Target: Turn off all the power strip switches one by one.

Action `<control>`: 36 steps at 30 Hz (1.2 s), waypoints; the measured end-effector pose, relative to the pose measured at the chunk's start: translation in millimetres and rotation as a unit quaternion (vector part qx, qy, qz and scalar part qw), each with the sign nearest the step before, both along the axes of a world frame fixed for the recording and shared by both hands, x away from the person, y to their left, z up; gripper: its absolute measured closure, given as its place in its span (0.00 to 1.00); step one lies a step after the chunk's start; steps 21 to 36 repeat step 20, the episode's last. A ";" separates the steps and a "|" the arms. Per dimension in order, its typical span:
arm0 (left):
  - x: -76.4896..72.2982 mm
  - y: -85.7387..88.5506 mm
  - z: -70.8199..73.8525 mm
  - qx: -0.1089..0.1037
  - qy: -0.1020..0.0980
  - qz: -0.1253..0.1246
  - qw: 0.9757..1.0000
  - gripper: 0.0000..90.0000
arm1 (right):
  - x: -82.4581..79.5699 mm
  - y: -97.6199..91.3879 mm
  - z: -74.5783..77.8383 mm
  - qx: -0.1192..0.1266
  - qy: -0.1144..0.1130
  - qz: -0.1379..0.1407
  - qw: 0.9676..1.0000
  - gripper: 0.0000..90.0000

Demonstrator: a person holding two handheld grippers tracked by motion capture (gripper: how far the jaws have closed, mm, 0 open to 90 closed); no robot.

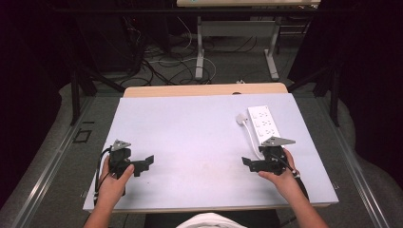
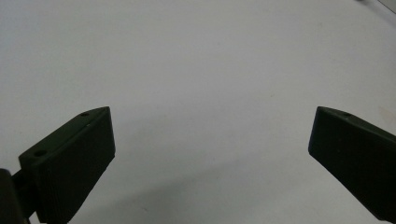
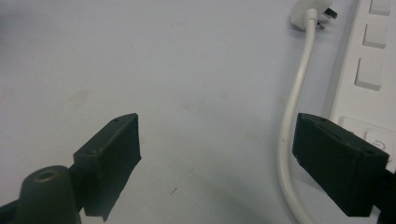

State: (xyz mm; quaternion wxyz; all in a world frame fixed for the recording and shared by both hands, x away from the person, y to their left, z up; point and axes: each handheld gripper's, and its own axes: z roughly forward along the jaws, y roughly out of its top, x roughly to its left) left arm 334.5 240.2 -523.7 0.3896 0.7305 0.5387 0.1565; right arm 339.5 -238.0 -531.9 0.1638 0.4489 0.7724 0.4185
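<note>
- High view: I hold my left gripper [image 1: 142, 164] low over the near left part of the pale tabletop [image 1: 190, 137], its jaws pointing inward toward the middle. My right gripper [image 1: 251, 163] sits over the near right part, jaws pointing back toward the left one, the two well apart. A white power strip [image 1: 263, 122] lies just beyond my right gripper, and its white cable [image 1: 250, 137] runs along the strip's inner side to a white plug [image 1: 241, 118] lying on the tabletop.
- Left gripper view: my left gripper [image 2: 210, 149] has its jaws spread wide with nothing between them; bare tabletop [image 2: 196, 70] lies ahead and under them.
- Right gripper view: my right gripper [image 3: 217, 154] is also released, jaws wide apart and empty. The cable [image 3: 292, 112] curves up just inside my right-hand jaw to the plug [image 3: 310, 11] ahead. The power strip [image 3: 362, 74] lies past that same jaw, partly behind its tip.
</note>
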 end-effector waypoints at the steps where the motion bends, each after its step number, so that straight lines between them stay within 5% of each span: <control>1: -0.1 -0.2 0.0 0.000 0.000 0.000 1.000 0.01 | -1.4 -0.5 -1.7 -0.004 -0.001 0.001 1.000 0.16; 17: 0.5 0.1 -1.7 -0.001 0.002 0.001 1.000 0.01 | -10.8 4.9 -15.4 -0.016 -0.012 0.001 1.000 0.00; 36: 0.8 0.0 -1.7 0.000 0.002 0.001 1.000 0.01 | -11.4 5.5 -15.0 -0.015 -0.014 0.001 1.000 0.00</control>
